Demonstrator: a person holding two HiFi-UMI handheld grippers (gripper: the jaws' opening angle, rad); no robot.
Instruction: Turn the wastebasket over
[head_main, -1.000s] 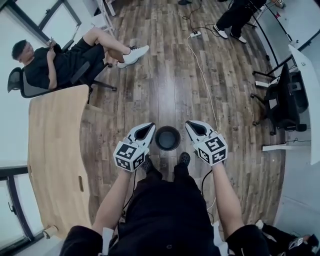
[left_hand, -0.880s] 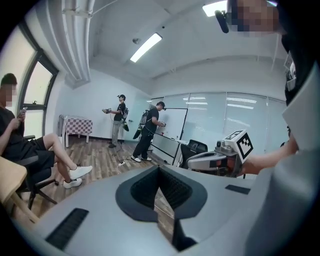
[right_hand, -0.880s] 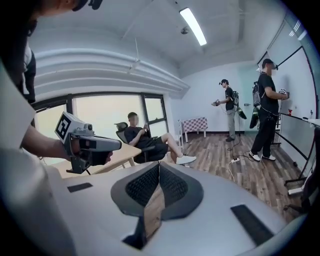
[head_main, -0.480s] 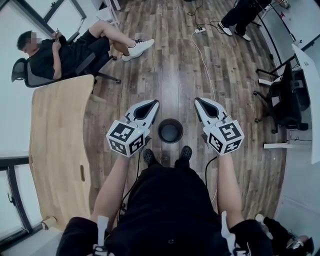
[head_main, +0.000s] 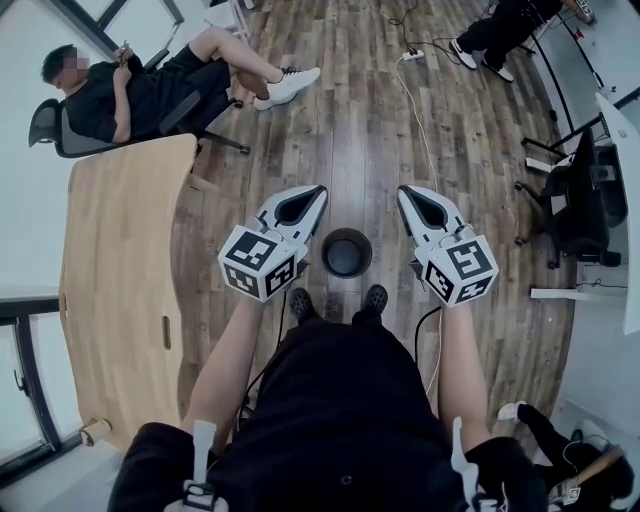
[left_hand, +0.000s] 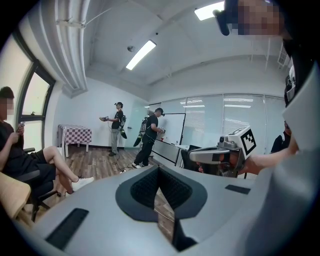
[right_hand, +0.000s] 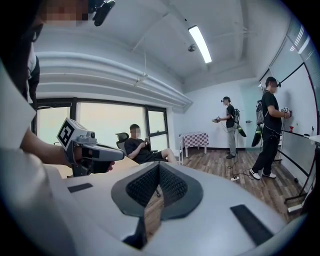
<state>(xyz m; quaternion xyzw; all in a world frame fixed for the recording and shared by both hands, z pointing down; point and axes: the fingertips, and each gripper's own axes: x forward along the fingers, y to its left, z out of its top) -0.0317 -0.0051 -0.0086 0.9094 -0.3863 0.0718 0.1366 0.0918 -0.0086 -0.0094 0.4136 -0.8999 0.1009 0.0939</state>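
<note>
The wastebasket (head_main: 346, 252), small, round and black, stands on the wood floor just ahead of my shoes (head_main: 300, 301). Seen from straight above, I cannot tell which end is up. My left gripper (head_main: 321, 189) hangs in the air to its left, shut with nothing in it. My right gripper (head_main: 403, 190) is level with it on the basket's right, also shut and empty. Both are well above the basket and apart from it. The left gripper view shows its closed jaws (left_hand: 159, 170) and the right gripper (left_hand: 220, 154) beyond. The right gripper view shows its closed jaws (right_hand: 159, 166); the basket is hidden there.
A long wooden table (head_main: 120, 250) runs along my left. A person sits in an office chair (head_main: 130, 95) beyond it. A power strip with a white cable (head_main: 412, 55) lies on the floor ahead. A black chair (head_main: 572, 205) stands at the right. Two people stand far off (left_hand: 150, 135).
Both grippers have risen from beside the basket's rim to well above it, still shut. The basket has stayed in place on the floor.
</note>
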